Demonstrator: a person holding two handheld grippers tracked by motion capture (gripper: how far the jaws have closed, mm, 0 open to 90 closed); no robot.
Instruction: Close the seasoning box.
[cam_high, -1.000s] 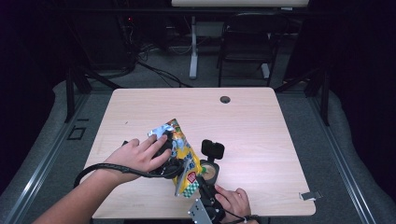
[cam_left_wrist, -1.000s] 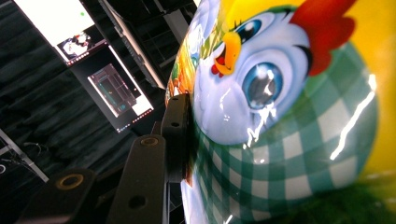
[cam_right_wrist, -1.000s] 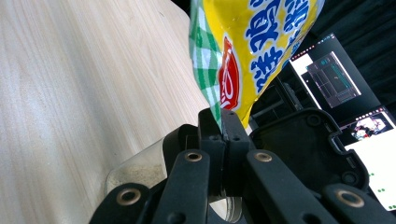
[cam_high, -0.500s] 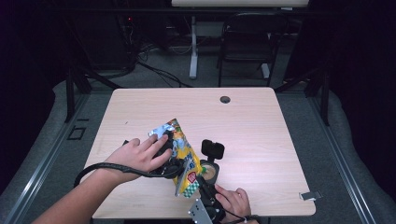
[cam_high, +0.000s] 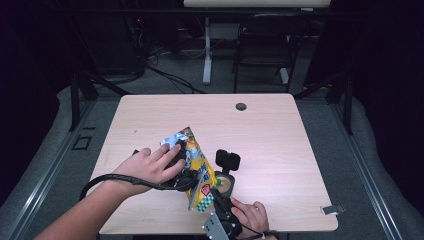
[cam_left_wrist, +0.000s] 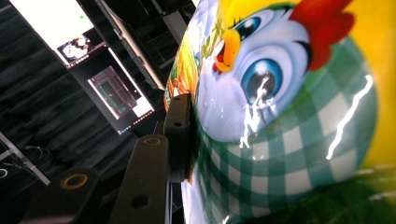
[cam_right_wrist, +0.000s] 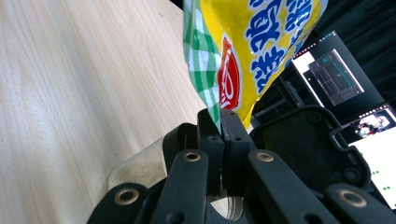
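One glossy yellow snack bag with a green-checked corner and a cartoon chicken print (cam_high: 196, 167) is held upright above the near middle of the light wooden table (cam_high: 280, 135), stretched between two grippers. The right gripper (cam_right_wrist: 220, 122) has its jaws pressed together on the bag's lower checked corner. The left gripper (cam_high: 182, 167) grips the bag higher up; in the left gripper view one black jaw lies flat against the foil, and the jaws have just been closing a little on it.

Just right of the bag stands one clear round container with pale contents (cam_high: 224, 183), its one black hinged lid (cam_high: 227, 160) raised.

Open room: the far half and whole right side of the table. One dark round grommet (cam_high: 241, 106) sits near the far edge. The bag and container lie close to the near edge.
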